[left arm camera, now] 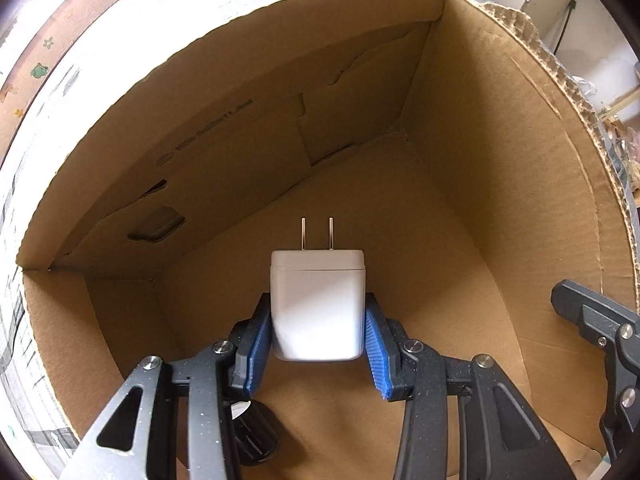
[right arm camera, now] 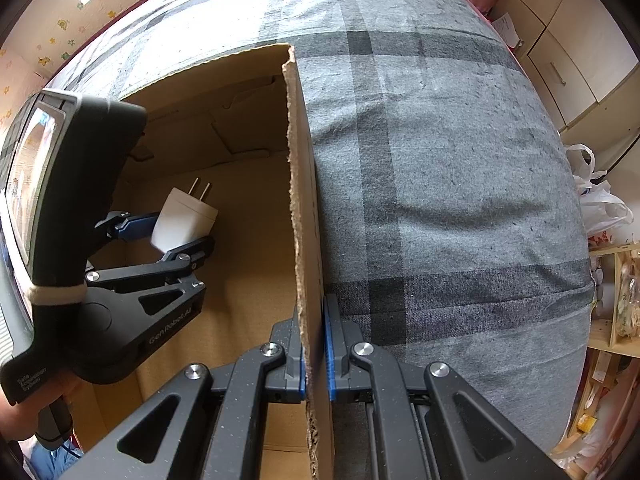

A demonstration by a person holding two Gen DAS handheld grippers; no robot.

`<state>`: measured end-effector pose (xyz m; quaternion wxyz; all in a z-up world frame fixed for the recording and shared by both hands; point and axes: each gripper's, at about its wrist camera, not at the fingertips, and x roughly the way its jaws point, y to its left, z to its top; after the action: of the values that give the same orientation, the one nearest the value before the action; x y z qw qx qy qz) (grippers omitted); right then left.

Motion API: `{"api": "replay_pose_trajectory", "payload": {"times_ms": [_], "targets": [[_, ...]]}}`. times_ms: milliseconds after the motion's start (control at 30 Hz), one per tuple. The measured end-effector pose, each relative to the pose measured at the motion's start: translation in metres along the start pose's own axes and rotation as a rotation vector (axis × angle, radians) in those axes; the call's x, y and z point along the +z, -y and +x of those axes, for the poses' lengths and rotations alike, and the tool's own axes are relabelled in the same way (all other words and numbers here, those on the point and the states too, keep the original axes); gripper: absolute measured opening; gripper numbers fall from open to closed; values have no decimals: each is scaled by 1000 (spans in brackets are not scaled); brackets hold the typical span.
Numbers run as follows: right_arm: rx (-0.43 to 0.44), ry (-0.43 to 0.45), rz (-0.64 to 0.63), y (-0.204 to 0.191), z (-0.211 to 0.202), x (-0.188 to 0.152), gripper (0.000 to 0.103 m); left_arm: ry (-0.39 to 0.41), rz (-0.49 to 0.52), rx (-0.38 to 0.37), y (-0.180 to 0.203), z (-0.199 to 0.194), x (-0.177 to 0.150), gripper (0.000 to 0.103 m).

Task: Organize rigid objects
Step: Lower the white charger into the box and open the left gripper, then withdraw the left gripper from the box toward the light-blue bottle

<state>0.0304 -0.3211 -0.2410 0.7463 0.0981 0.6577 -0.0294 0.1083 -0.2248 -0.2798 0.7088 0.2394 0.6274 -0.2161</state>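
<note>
Left claw (left arm camera: 318,336) (charger (left arm camera: 318,304)) inside box (left arm camera: 500,200)

A grey plaid cloth (right arm camera: 440,160) covers the surface. Behind it, the wall (right arm camera: 52,40) has frog and star stickers. Cream cabinets (right arm camera: 568,60) stand at right, above wooden shelves (right arm camera: 612,300) and a white plastic bag (right arm camera: 600,200).

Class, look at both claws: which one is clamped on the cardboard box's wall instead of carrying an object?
The right claw: it pinches the cardboard box wall, while the left claw holds the white charger inside.
</note>
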Motion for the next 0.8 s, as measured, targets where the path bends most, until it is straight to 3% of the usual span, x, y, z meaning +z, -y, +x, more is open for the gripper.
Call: {"api": "replay_pose_trajectory", "payload": {"times_ms": [167,200,300,333,800], "targets": [[-3,1,-7,-1,0,0,6,-1,-7,13,7,2,0,47],[-3,2,-7,-1,0,0,6,3,-8,17,8,2,0,53],[-2,2,-7,-1,-1,0,6,27,-8,23,13,0,-1,94],[-2,2,-6,-1,-1,0,6,40,-10,18,14,-2,-1,100],[-6,6,-6,-3,-1,0,6,76,-20,24,19,-27,-12,103]]}}
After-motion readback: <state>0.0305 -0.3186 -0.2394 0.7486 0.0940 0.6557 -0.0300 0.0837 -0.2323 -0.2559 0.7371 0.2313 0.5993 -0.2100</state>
